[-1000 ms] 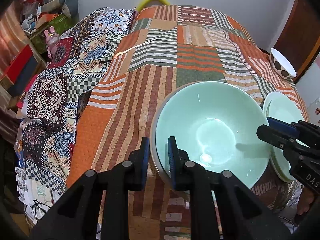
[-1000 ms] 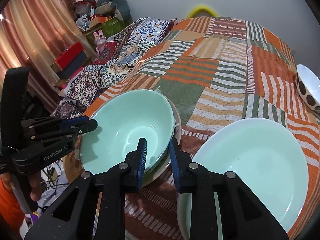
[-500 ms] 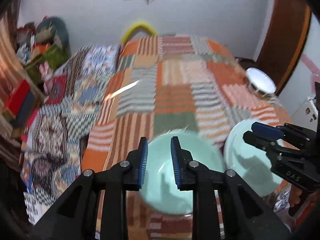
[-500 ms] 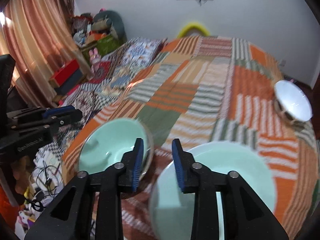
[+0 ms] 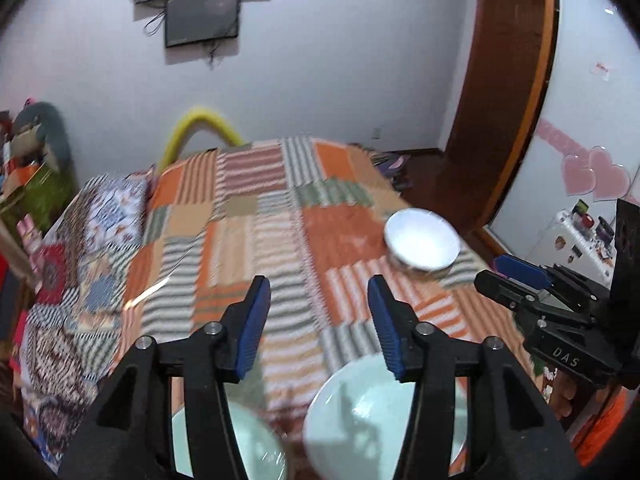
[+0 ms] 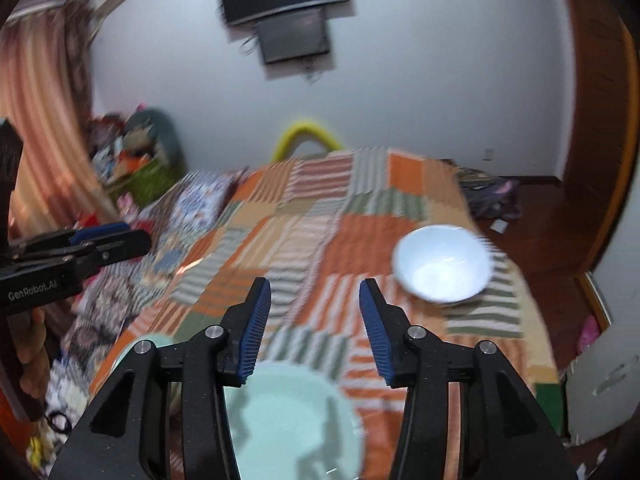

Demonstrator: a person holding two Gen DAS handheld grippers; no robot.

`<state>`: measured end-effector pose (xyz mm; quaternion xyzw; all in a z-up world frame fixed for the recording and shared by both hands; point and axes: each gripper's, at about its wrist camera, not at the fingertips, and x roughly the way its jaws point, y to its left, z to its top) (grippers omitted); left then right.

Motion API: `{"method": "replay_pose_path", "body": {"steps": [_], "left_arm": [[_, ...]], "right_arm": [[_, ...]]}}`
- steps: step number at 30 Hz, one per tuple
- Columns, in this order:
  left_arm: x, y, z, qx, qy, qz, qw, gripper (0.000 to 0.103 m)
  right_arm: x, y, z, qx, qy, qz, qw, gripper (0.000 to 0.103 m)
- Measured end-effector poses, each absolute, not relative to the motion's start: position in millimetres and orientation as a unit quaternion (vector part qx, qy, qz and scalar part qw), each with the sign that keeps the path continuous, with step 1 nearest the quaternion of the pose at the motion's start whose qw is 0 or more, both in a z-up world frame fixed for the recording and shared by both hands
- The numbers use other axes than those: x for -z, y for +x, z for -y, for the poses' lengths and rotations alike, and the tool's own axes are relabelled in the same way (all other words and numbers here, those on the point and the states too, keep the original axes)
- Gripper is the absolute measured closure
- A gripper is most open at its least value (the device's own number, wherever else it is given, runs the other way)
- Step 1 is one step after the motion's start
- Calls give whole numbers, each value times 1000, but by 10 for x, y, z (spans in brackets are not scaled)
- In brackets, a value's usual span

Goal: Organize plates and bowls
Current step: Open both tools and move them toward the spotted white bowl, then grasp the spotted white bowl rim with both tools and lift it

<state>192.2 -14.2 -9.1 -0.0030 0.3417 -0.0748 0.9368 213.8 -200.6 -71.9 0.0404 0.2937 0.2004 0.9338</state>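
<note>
Mint-green bowl [image 5: 256, 444] and plate [image 5: 372, 420] sit side by side on the patchwork bed [image 5: 280, 220], a white bowl [image 5: 422, 238] farther off, while left tool [image 5: 318, 320] and right tool [image 6: 314, 320] hover wide open, empty.

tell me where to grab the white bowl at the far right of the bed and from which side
Take the white bowl by its rim, one finger inside and one outside the wall. It sits upright and open, too wide to span. The right gripper, open, is probably best placed; come from the near side.
</note>
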Motion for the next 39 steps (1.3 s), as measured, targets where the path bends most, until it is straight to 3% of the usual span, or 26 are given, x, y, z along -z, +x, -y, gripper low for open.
{"method": "replay_pose_path", "body": {"steps": [7,20,27,28,30,39], "left_arm": [[87,2477,520,99,-5,-344,934,46],[1079,3264,652,102,3,-441,892,45],[1345,3528,564,96,-5,-459,883,45],[1377,3556,550,95,-6,-462,882,45],[1424,3594,531,95,-7,-465,880,45],[1581,3752,551,98,-18,-476,874,45]], "right_arm": [[806,2591,2592,-129,83,-305,940,60],[1786,3555,2922,-62,106,-415,901,60],[2018,3855,2892,-67,111,-444,886,60],[2039,3892,2877,-72,114,-447,884,61],[2064,3935,2822,-85,116,-452,881,75],[2048,3739,2454,-157,67,-451,876,82]]}}
